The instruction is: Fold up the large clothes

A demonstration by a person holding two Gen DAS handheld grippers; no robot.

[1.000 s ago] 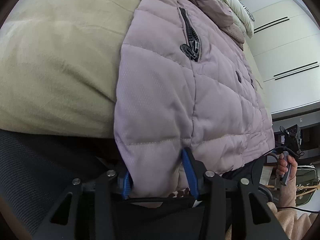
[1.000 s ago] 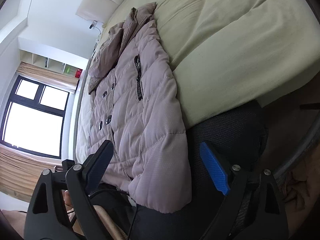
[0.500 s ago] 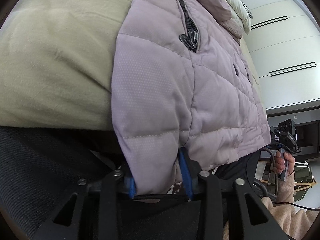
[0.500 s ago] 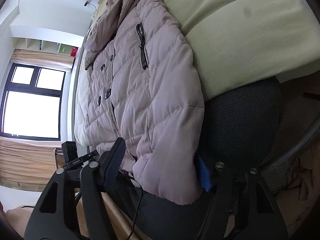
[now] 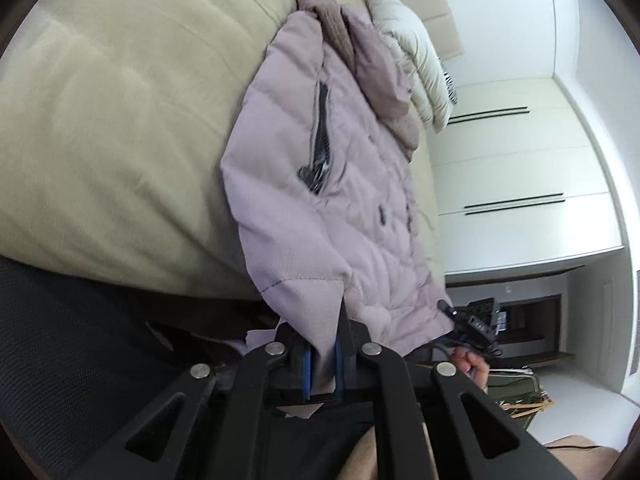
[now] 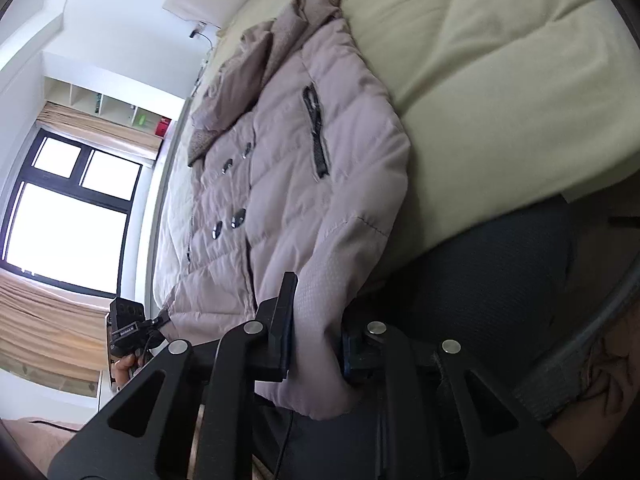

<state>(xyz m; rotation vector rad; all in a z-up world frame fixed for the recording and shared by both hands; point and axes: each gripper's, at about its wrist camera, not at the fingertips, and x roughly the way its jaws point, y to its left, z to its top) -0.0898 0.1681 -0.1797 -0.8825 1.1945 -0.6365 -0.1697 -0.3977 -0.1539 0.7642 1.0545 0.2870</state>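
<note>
Both tongs grip the near hem of the mauve quilted puffer coat (image 5: 332, 208): left tongs (image 5: 322, 360) at one corner, right tongs (image 6: 316, 340) at the other (pads pinching fabric). It lies on the pale green bed (image 6: 500, 80); a black mesh chair (image 6: 492, 280) stands near.

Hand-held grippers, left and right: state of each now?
Left hand-held gripper: shut on the quilted mauve puffer jacket hem.
Right hand-held gripper: shut on the same jacket's hem.
</note>
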